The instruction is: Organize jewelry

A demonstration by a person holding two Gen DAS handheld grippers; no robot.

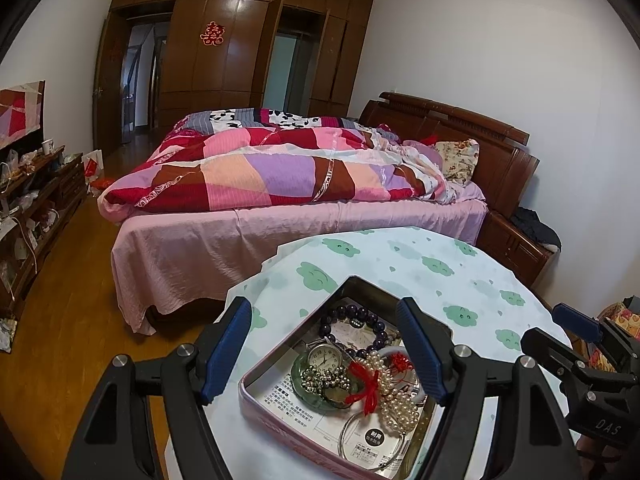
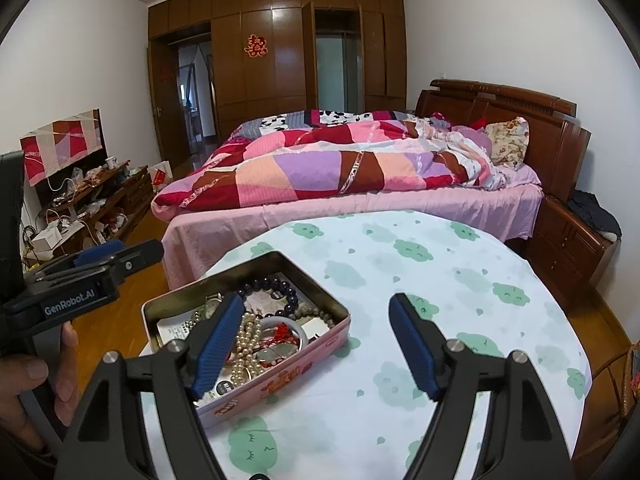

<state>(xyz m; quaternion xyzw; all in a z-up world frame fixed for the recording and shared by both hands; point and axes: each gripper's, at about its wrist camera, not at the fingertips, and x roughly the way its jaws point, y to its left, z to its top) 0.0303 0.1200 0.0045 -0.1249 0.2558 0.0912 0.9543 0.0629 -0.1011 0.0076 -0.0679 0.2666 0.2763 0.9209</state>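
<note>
A pink metal tin (image 1: 256,400) (image 2: 280,380) sits open on a round table covered by a white cloth with green clouds (image 1: 460,280) (image 2: 440,280). Inside lie a purple bead bracelet (image 1: 352,316) (image 2: 276,284), a pocket watch (image 1: 324,358), a green jade bangle (image 1: 298,378), a pearl strand (image 1: 394,400) (image 2: 244,344), a red tassel (image 1: 366,386) and a silver bangle (image 1: 360,444). My left gripper (image 1: 324,348) is open above the tin, holding nothing. My right gripper (image 2: 316,344) is open over the tin's right edge, empty. The right gripper also shows at the right of the left wrist view (image 1: 580,336).
A bed (image 2: 360,184) with a patchwork quilt stands just beyond the table. A wooden nightstand (image 2: 572,240) is at the right, a cluttered low cabinet (image 2: 92,208) at the left wall. A brown wardrobe (image 2: 280,40) fills the far wall. A wicker item (image 2: 620,376) sits at the right.
</note>
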